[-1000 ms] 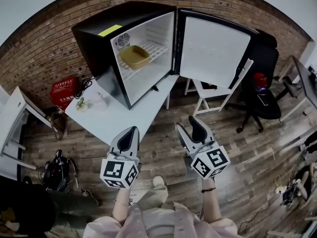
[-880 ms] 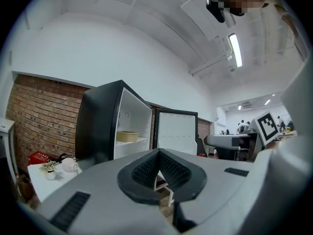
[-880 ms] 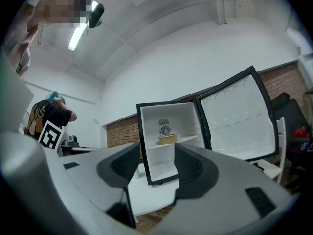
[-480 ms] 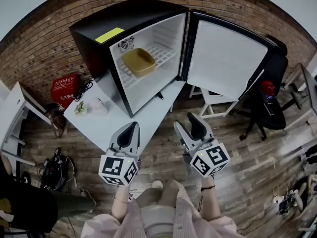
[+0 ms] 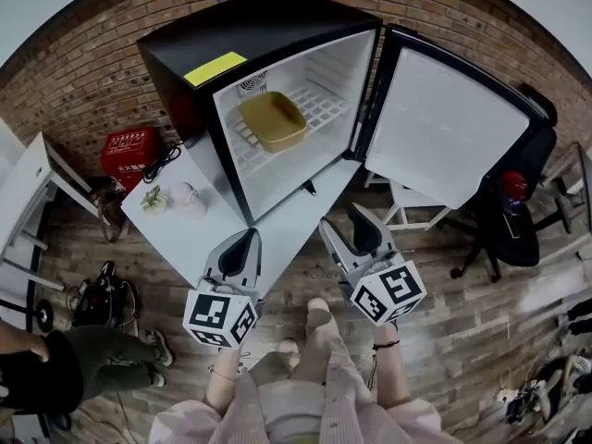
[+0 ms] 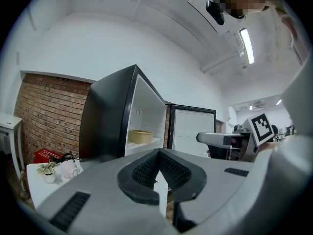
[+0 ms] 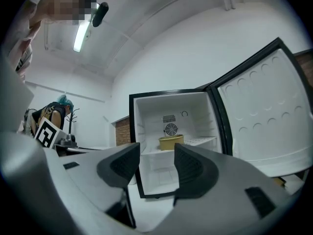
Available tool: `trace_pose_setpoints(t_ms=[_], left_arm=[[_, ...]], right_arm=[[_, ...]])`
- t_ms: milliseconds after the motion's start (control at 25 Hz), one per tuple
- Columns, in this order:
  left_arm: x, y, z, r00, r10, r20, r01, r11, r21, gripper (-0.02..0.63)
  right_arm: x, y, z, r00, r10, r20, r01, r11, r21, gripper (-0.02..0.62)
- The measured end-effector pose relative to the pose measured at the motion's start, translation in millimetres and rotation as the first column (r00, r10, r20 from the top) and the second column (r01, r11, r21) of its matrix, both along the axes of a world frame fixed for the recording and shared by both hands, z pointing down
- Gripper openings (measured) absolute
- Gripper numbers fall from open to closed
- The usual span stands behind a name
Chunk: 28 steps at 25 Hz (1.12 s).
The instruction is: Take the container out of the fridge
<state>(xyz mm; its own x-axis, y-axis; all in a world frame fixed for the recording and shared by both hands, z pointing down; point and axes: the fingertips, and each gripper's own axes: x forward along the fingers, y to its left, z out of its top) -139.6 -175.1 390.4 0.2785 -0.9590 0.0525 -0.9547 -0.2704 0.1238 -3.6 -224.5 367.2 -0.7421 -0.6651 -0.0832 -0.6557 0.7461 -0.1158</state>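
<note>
Two claws hang side by side at the near corner of the white table [image 5: 211,218], both pointing at the open black fridge [image 5: 190,40] ahead of them. Its door [image 5: 444,128] stands wide, ahead and to the right of the right gripper [image 7: 157,153], whose jaws are parted with nothing between them. The left gripper [image 6: 157,153] has its jaws pressed together, empty. The tan container [image 5: 273,120] sits well beyond both claws on the fridge's wire shelf [image 5: 322,105], showing through the right claw's gap.
</note>
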Motion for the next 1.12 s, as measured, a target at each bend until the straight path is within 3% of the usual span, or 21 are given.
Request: trace_pose_setpoints(t_ms=[400, 680, 880, 1120], left_arm=[[6.7, -65.8, -6.4, 0.997, -0.074, 0.003, 0.074, 0.997, 0.000, -0.009], [7.0, -98.7, -8.7, 0.988, -0.157, 0.002, 0.157, 0.988, 0.002, -0.009], [6.8, -111.3, -12.1, 0.977, -0.215, 0.008, 0.215, 0.977, 0.003, -0.009], [7.7, -120.8, -11.7, 0.963, -0.269, 0.003, 0.269, 0.963, 0.002, -0.009]], right_arm=[[-30.1, -84.6, -16.5, 0.981, -0.160, -0.112, 0.170, 0.982, 0.082, 0.207], [-56.0, -124.4, -19.0, 0.922, -0.300, -0.245, 0.340, 0.930, 0.140, 0.207], [-73.7, -139.2, -25.7, 0.859, -0.377, -0.347, 0.457, 0.870, 0.186, 0.207], [-93.3, -144.9, -19.9, 0.720, -0.479, -0.503, 0.627, 0.759, 0.176, 0.207]])
